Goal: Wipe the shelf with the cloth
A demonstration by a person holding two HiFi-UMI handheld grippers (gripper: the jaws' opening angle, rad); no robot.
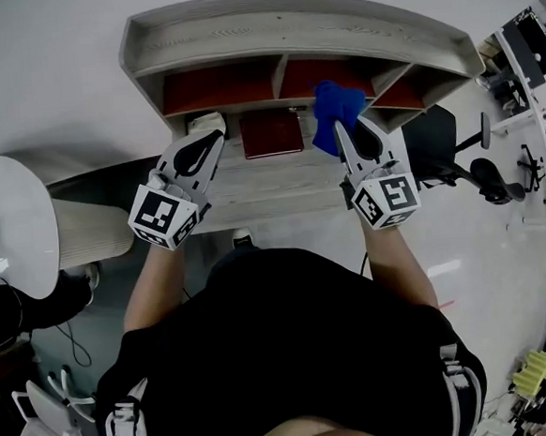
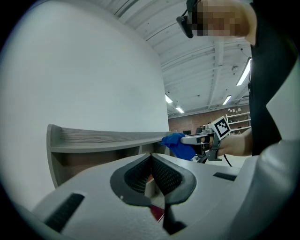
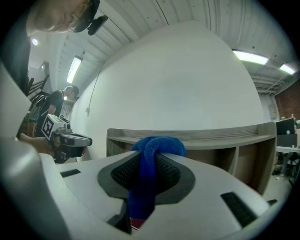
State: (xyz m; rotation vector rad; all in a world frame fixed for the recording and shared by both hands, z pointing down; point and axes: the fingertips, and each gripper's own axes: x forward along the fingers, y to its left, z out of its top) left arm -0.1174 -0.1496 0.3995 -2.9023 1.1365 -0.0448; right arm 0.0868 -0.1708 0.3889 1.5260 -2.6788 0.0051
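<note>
Shelf: top board overhangs three compartments, upright dividers between them. Red book flat on tabletop, filling gap between left hand-held gripper and right hand-held gripper. Blue cloth bunched before middle compartment mouth. Right compartment mouth unobstructed. Bare tabletop strip along front edge.

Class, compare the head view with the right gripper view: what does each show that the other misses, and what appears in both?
Only the head view shows the white round table at the left and the marker cube on the right gripper. Only the right gripper view shows a ceiling light, and close up, the blue cloth pinched between that gripper's jaws. Both show the shelf, the cloth and the left gripper.
</note>
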